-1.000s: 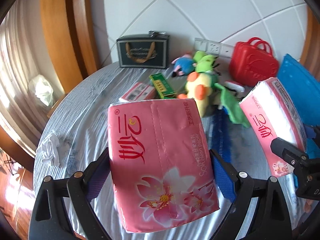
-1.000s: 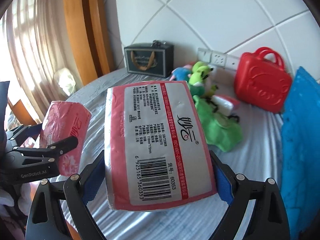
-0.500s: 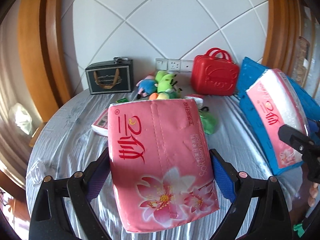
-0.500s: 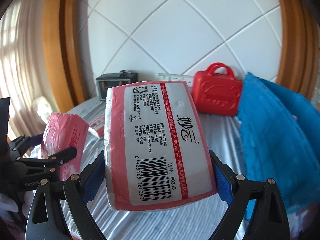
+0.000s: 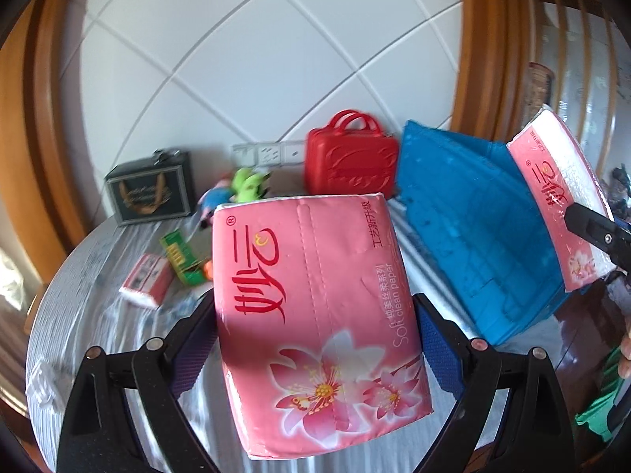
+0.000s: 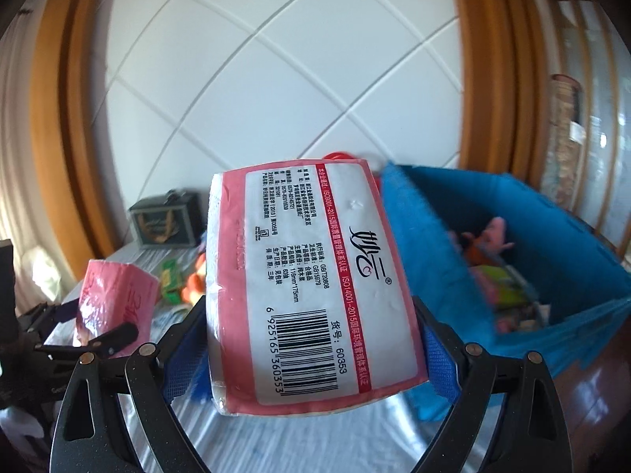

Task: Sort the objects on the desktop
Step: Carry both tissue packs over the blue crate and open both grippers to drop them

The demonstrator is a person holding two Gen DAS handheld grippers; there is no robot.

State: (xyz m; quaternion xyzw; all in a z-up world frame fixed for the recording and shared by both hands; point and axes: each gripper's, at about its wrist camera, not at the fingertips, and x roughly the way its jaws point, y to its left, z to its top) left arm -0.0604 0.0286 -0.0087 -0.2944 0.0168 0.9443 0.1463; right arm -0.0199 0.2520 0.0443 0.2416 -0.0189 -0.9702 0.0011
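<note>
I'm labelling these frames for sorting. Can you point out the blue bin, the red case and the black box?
Blue bin (image 6: 583, 213): right wrist view, on its inner far wall.
Red case (image 5: 351, 165): left wrist view, on its front face.
Black box (image 5: 152, 193): left wrist view, on its front panel.

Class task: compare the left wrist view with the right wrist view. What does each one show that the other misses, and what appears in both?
Only the left wrist view shows the whole red case, the wall sockets and the flower side of the left tissue pack. Only the right wrist view shows inside the blue bin, where toys lie, and the barcode side of the right tissue pack. Both show both packs, the bin and the black box.
</note>
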